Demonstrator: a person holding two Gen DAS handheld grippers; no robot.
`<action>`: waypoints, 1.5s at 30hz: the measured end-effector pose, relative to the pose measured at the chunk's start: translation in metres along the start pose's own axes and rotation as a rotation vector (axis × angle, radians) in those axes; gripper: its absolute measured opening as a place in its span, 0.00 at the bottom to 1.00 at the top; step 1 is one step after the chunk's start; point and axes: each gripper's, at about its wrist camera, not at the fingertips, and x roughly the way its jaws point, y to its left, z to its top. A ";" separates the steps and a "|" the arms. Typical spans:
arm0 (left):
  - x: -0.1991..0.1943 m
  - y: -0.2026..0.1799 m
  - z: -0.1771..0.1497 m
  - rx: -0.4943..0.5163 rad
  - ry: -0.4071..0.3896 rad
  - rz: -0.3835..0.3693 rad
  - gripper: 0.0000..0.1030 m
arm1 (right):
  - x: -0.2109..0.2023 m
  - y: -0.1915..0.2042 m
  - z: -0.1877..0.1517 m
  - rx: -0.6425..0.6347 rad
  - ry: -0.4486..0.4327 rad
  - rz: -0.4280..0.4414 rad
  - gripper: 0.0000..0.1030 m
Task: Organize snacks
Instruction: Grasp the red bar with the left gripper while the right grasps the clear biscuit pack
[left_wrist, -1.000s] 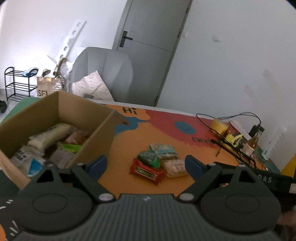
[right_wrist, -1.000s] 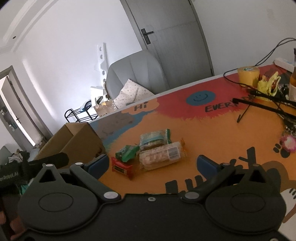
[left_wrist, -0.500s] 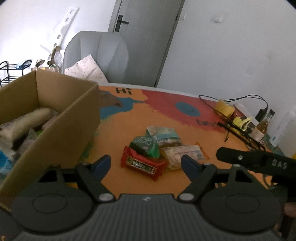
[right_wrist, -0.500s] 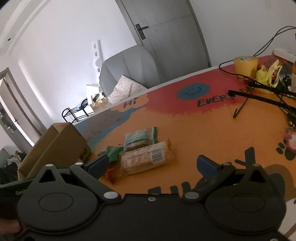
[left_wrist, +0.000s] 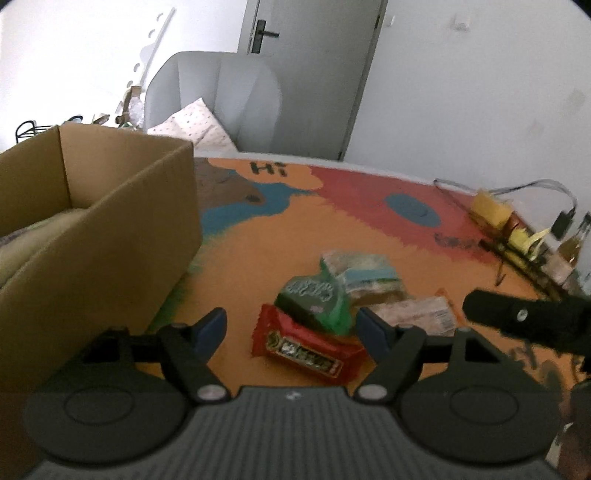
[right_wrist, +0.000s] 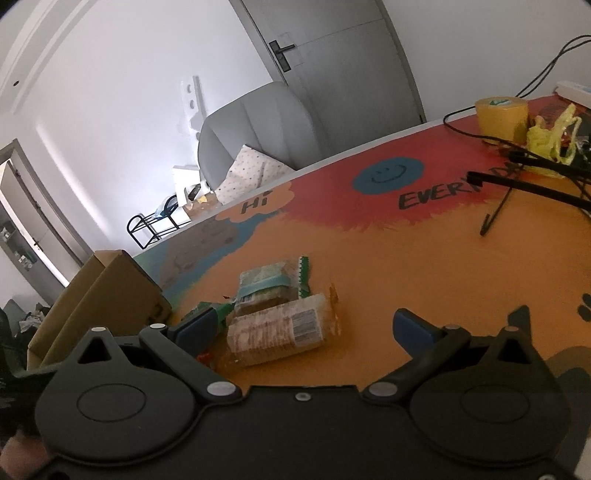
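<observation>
- The left gripper (left_wrist: 291, 326), black with blue-padded fingertips, hangs low over the table with the red chocolate-bar wrapper (left_wrist: 306, 345) framed between its jaws; the jaws have just been closing, yet the pads are clear of the wrapper and hold nothing.
- The right gripper (right_wrist: 306, 326), of the same black and blue make, stands wide apart and empty, its left pad just beside the clear-wrapped pack of pale crackers with a barcode label (right_wrist: 275, 334) (the pad hides part of the pile in this view).
- The green foil snack pouch (left_wrist: 314, 299) lies on the far end of the red wrapper, at 12 o'clock from the left gripper.
- At 1 o'clock from that pouch, touching it, sits the clear packet with a light blue band (left_wrist: 364, 275); the cracker pack lies at its 4 o'clock.
- All four snacks cluster on the orange part of the painted tabletop (left_wrist: 258, 251).
- The open brown cardboard box (left_wrist: 122, 236) stands at 9 o'clock from the cluster, apart from it, with pale packets just visible inside.
- Far across the table, at 2 o'clock, are a yellow tape roll (right_wrist: 500, 114) and black cables (right_wrist: 517, 177).
- Beyond the table edge stands a grey upholstered chair (left_wrist: 218, 99) with a dotted cushion.
</observation>
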 end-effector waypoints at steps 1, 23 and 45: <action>0.001 0.000 -0.001 0.006 0.009 0.007 0.72 | 0.002 0.001 0.000 -0.006 0.001 0.002 1.00; -0.016 0.019 -0.016 0.017 0.039 0.009 0.19 | 0.045 0.048 -0.006 -0.198 0.085 -0.096 0.97; -0.049 0.026 -0.022 -0.005 -0.007 -0.033 0.18 | 0.017 0.048 -0.018 -0.199 0.048 -0.152 0.98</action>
